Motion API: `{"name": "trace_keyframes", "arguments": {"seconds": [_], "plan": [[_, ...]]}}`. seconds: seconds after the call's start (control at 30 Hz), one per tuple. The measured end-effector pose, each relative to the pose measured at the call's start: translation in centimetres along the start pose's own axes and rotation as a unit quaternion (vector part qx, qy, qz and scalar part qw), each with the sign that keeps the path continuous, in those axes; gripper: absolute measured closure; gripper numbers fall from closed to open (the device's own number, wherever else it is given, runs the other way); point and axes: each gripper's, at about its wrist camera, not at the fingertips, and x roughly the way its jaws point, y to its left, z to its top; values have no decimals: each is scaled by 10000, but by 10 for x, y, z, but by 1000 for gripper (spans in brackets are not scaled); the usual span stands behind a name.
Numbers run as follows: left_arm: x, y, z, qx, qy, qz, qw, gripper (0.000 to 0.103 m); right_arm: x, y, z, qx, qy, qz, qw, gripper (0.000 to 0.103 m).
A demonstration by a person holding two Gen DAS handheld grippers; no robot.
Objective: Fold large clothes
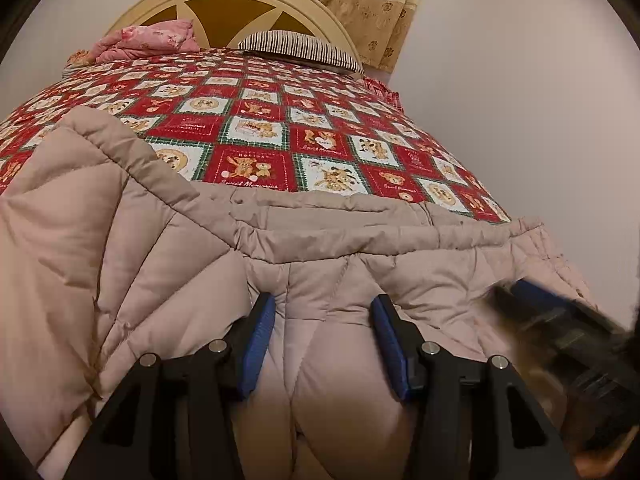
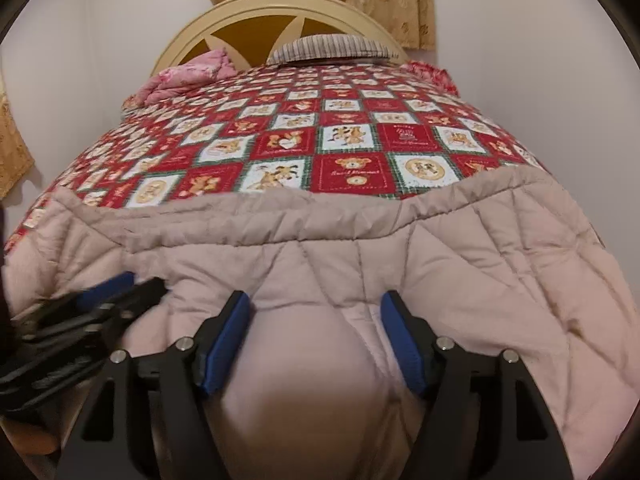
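Bed covered by quilt (image 1: 256,136): red and white checks, teddy-bear prints, green plaid borders. Headboard (image 1: 228,4) at the quilt's far end: cream, arched, with brown cut-out panels. Striped pillow (image 1: 300,48) lies flat against the headboard, right of its centre. Pink floral bedding (image 1: 148,42) bunched at the headboard's left side. Red ruffled fabric (image 2: 432,74) at the quilt's far right corner, just beside the pillow. Curtain (image 1: 360,4) hangs above and behind the headboard, beige with darker paw-like motifs. Second curtain edge (image 2: 12,152) on the wall left of the bed. Walls (image 1: 520,100) plain pale.
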Motion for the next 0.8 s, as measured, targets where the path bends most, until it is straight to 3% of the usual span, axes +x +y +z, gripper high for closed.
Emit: {"name": "trace_keyframes", "arguments": {"seconds": [0.03, 0.1, 0.17, 0.27, 0.33, 0.4, 0.73, 0.8], "plan": [[0, 0, -1, 8, 1, 9, 10000, 51, -11, -4, 2, 105, -147, 65, 9998, 58], [0, 0, -1, 22, 2, 28, 10000, 51, -35, -19, 7, 314, -459, 148, 9983, 60], [0, -1, -1, 20, 0, 30, 10000, 51, -51, -40, 10, 490, -619, -129, 9968, 61], [0, -1, 0, 19, -2, 25, 10000, 51, -49, -79, 12, 680, -493, -530, 9951, 57], [-1, -2, 0, 33, -7, 30, 10000, 51, -33, -101, 6, 735, -269, -667, 9947, 61], [-1, -4, 0, 72, -17, 54, 10000, 51, -17, -119, -6, 924, -174, -524, 9942, 63], [-1, -6, 0, 83, -37, 80, 9999, 51, 2, -132, -18, 1197, -144, -195, 9925, 61], [-2, -5, 0, 64, -44, 61, 10000, 51, 1, -129, -18, 1154, -147, -284, 9928, 61]]}}
